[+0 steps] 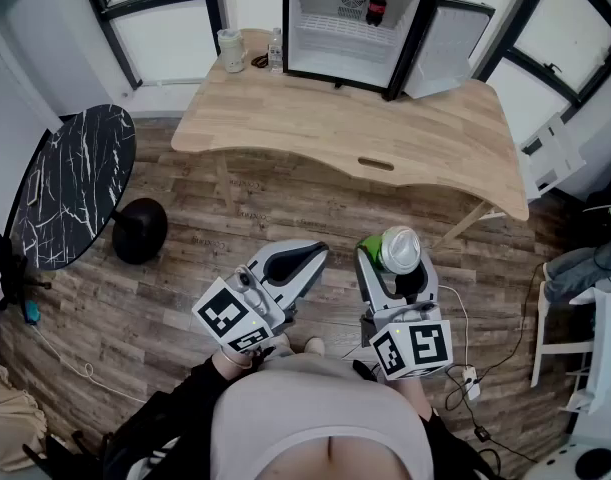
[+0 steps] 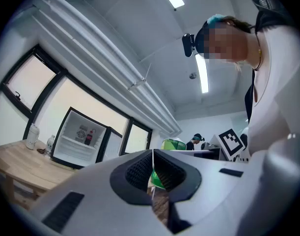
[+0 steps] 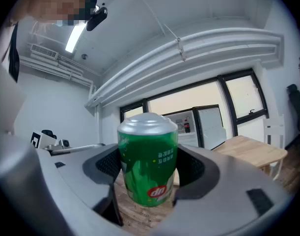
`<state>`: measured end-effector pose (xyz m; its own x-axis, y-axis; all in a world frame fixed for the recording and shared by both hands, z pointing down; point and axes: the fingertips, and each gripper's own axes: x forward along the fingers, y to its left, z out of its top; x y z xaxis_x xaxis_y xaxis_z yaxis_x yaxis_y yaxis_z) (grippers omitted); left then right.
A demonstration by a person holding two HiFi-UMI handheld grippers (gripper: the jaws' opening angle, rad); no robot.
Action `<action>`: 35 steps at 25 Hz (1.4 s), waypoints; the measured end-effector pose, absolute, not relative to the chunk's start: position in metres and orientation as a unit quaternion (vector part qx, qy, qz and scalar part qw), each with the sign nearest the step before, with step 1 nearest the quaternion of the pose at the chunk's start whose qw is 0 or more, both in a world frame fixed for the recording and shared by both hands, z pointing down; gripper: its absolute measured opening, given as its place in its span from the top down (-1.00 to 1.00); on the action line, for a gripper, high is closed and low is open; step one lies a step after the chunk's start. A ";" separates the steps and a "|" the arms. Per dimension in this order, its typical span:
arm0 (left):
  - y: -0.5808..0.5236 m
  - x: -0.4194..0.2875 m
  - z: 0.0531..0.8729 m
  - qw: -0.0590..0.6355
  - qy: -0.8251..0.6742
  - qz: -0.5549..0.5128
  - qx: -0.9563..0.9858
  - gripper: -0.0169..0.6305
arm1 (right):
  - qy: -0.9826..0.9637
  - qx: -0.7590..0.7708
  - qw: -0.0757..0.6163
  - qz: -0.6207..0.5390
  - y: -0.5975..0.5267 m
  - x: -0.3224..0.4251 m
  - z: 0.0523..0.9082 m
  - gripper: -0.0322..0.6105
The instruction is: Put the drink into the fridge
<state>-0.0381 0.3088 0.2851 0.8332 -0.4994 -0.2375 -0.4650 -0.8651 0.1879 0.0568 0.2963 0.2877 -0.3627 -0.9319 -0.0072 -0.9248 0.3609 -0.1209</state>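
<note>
Plank floor [image 1: 285, 218] lay beneath wooden table [image 1: 315, 118] bearing open fridge [image 1: 325, 43], right tool [image 1: 395, 252] pinched green can [image 3: 149, 166], left tool [image 1: 316, 255] was pressed together.

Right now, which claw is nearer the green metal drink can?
Right. The right claw grips the green metal drink can between its jaws. The left claw, shut and empty, is apart from the can, on its left side.

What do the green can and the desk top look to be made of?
The green can: likely aluminium, glossy printed green wall with a bare silvery domed end. The desk top: pale wood or wood-look laminate, matte; plank and grain lines show, but which of the two can't be told.
</note>
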 end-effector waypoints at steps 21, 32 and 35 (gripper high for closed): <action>0.319 -0.071 0.297 0.064 -0.247 -0.138 0.957 0.91 | 0.815 -0.574 0.054 -0.056 0.308 0.026 0.296 -0.17; 0.320 -0.087 0.308 0.079 -0.235 -0.133 0.960 0.91 | 0.802 -0.590 0.057 -0.077 0.311 0.014 0.307 -0.17; 0.315 -0.088 0.309 0.080 -0.233 -0.133 0.960 0.91 | 0.801 -0.591 0.057 -0.079 0.307 0.013 0.308 -0.17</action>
<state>-0.0877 0.3150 0.3086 0.8560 -0.4690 -0.2176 -0.4265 -0.8784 0.2159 0.0130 0.3065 0.3080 -0.2956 -0.9553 0.0014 -0.9371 0.2897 -0.1945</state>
